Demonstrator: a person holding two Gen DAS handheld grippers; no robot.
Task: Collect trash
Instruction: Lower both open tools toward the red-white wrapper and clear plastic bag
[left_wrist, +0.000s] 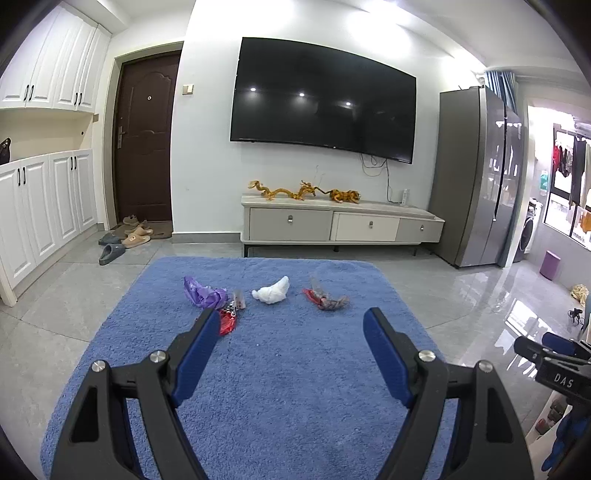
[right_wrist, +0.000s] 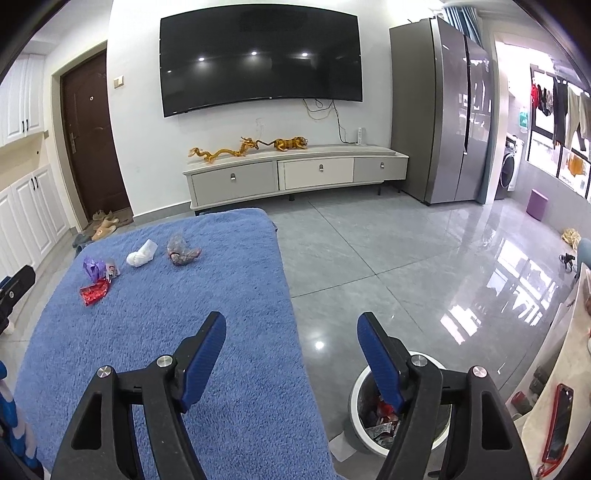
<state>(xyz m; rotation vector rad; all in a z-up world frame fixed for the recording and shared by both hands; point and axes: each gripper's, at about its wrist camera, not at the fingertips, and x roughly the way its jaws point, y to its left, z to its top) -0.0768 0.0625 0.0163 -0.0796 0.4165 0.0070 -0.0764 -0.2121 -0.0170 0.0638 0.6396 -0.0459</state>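
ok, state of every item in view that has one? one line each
left tool: open, empty
right tool: jaws opening, nothing between them
round white-rimmed trash bin: uncovered, wrappers inside
crumpled white tissue: on blue rug, uncollected
crumpled purple plastic bag: on rug, uncollected
red foil wrapper: on rug, uncollected
wall-mounted black TV: off
brown front door: closed
cabinet drawers: closed

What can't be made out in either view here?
- Bin contents: right view, the right tongs finger covers them.
- Red wrapper: left view, partly behind a left tongs finger.
- Wrapper print: too small in both views.
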